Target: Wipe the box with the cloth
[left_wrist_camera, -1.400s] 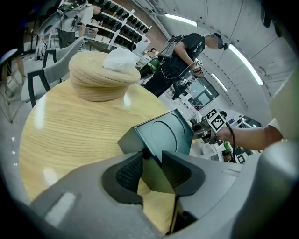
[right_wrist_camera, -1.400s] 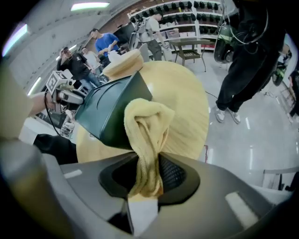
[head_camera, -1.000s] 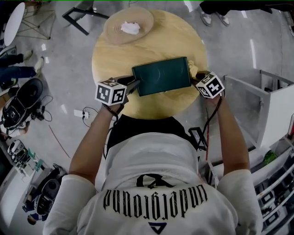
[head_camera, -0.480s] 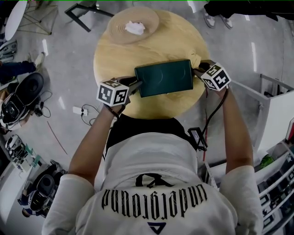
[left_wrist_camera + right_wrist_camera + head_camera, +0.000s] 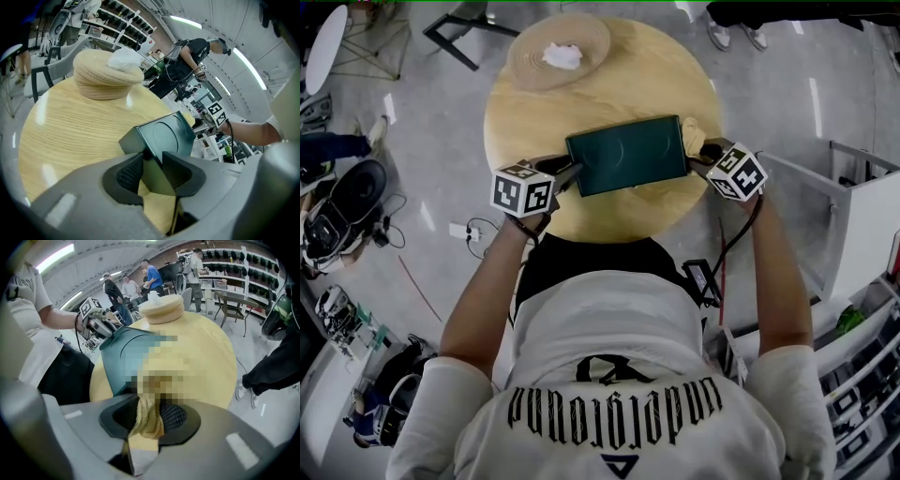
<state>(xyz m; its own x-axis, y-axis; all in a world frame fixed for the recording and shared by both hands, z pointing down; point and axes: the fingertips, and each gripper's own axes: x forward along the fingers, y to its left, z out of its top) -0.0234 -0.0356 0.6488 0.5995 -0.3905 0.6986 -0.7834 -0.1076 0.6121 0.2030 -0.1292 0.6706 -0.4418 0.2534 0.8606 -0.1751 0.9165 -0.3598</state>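
Box, dark green, flat near the front edge of a round wooden table, flanked by two hand-held grippers. Around the table: grey floor, a white cabinet at right, a bystander's shoes past the far rim, a plug strip at left. At the table's back, well apart from the box, a straw hat topped by a white wad. At the box's left end, left gripper clamped on its near corner, jaws closed over the edge in the left gripper view. At the right end, right gripper pinching a yellow cloth just beside the box. Only in the right gripper view: cloth bunched tight between the pads, bystanders and shelves beyond.
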